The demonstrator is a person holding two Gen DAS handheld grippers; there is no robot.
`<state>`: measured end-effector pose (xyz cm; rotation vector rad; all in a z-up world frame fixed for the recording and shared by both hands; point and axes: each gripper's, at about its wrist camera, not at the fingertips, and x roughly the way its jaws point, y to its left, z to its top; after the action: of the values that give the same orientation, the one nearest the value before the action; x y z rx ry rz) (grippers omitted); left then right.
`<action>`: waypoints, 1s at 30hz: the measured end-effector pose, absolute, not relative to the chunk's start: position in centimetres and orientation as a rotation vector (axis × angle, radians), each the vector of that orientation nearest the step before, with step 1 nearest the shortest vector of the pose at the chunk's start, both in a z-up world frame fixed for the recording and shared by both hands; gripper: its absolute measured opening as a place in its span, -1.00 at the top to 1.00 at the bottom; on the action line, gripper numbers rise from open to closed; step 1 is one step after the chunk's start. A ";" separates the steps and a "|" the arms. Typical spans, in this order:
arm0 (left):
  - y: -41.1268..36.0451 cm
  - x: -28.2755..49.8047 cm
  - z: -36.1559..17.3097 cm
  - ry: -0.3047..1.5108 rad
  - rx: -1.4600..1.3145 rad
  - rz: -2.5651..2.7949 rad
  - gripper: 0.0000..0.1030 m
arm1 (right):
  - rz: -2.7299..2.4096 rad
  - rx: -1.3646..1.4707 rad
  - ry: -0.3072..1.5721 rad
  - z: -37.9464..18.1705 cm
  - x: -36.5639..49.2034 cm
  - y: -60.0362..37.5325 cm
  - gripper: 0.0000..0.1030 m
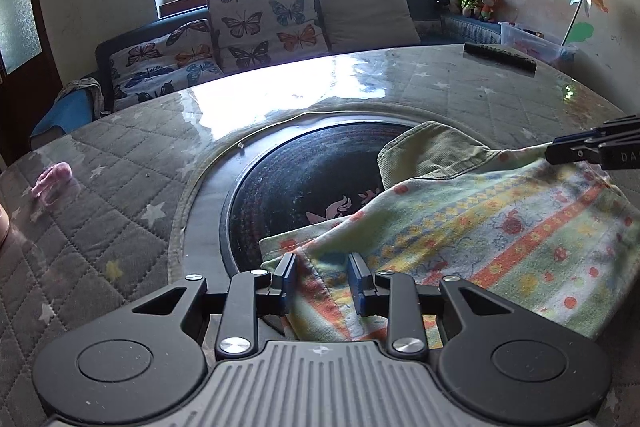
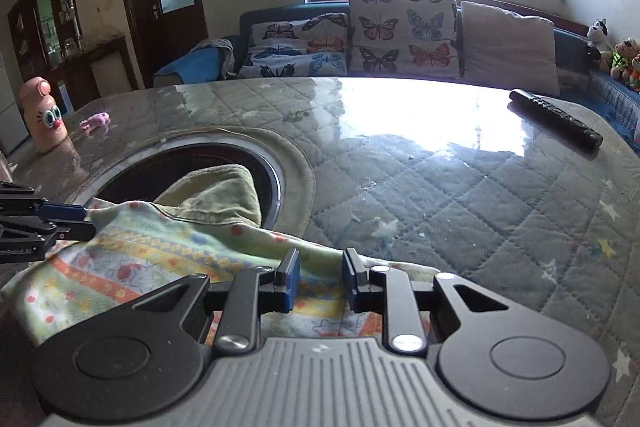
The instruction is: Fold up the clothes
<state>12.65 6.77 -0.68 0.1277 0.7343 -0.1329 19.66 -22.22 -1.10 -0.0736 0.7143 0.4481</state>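
A: How do the 2 grippers stand?
B: Left gripper (image 1: pixel 322 279) and right gripper (image 2: pixel 318 277) both angle downward, blue-padded jaws partly apart with cloth lying between them; whether the pads press it is unclear.

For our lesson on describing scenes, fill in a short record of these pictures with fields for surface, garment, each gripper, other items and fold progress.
surface: quilted table cover with a dark round inset
garment: patterned cloth, partly over the inset, a green part bunched behind
left gripper: at one cloth edge, cloth between its pads
right gripper: at the other edge, cloth between its pads
other items: remote control, pink bottle, small pink item
fold progress: not neatly folded yet
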 end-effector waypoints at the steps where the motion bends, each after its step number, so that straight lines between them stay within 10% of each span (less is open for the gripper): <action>1: 6.8 12.7 -0.7 0.734 0.127 -0.132 0.37 | 0.441 -0.074 0.712 -1.2 19.7 -22.3 0.67; 17: 7.8 12.0 0.9 0.708 0.094 -0.075 0.38 | 0.529 -0.149 0.672 1.0 15.8 -20.0 0.43; 30: 7.9 6.3 1.4 0.695 0.065 -0.075 -0.05 | 0.796 -0.317 0.613 1.7 9.4 -12.4 0.15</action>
<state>6.30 7.87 1.41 0.0653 0.6949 -0.0750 9.40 -12.41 1.67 -0.3172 0.6134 0.7963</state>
